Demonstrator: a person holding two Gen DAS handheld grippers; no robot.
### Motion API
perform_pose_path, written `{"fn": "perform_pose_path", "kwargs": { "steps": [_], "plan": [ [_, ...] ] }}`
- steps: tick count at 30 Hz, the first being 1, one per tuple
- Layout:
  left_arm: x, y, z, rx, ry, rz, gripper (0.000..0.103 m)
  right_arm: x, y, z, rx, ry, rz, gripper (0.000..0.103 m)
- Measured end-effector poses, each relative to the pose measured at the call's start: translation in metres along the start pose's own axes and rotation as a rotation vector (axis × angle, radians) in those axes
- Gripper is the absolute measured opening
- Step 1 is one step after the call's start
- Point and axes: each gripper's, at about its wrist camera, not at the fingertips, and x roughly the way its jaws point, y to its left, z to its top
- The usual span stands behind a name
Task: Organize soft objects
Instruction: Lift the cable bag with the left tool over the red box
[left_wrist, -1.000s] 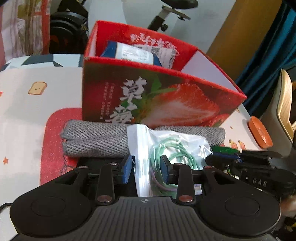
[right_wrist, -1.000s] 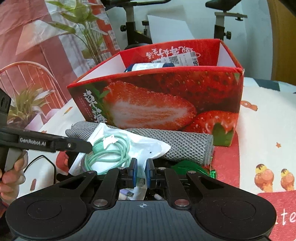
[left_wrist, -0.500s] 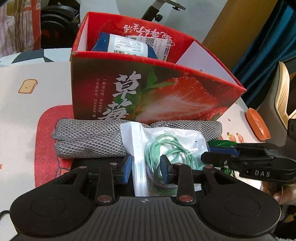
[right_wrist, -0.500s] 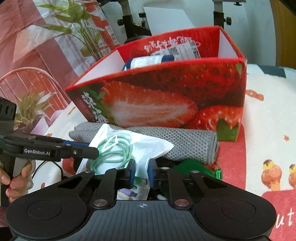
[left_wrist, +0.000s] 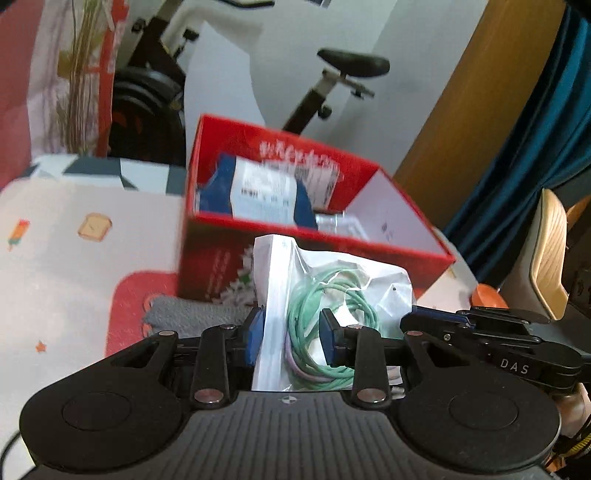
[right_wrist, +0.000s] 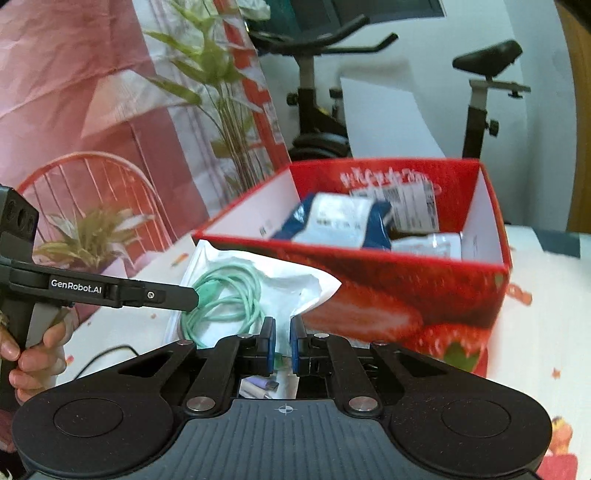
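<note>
A clear plastic bag with a coiled green cable (left_wrist: 332, 306) is held up in front of the red strawberry box (left_wrist: 369, 254). My left gripper (left_wrist: 291, 336) is shut on the bag across the cable coil. My right gripper (right_wrist: 282, 341) is shut on the bag's other edge; the bag (right_wrist: 258, 291) shows above its fingers. The box (right_wrist: 388, 284) is open on top and holds a blue and white packet (right_wrist: 340, 221) and other packets. A grey knitted cloth (left_wrist: 192, 314) lies on the table before the box, mostly hidden.
The table has a white patterned cover (left_wrist: 74, 258) with a red mat (left_wrist: 129, 302). An exercise bike (right_wrist: 484, 92) and plants (right_wrist: 221, 92) stand behind. A chair (left_wrist: 546, 258) is at the right. An orange disc (left_wrist: 487, 295) lies near the box.
Both grippers have lifted the cable bag up off the grey cloth, to about the height of the box's rim. The box's inside now shows more from above.
</note>
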Motion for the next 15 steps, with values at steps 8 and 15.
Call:
{"fn": "perform_pose_path", "kwargs": {
  "steps": [8,15],
  "plan": [
    [-0.024,-0.023,0.023,0.079,-0.098,0.021,0.034,-0.015,-0.002,0.032,-0.001,-0.103,-0.006,0.008],
    [-0.025,-0.034,0.053,0.128,-0.162,0.020,0.034,-0.011,-0.012,0.070,-0.036,-0.160,-0.035,0.008]
  ]
}}
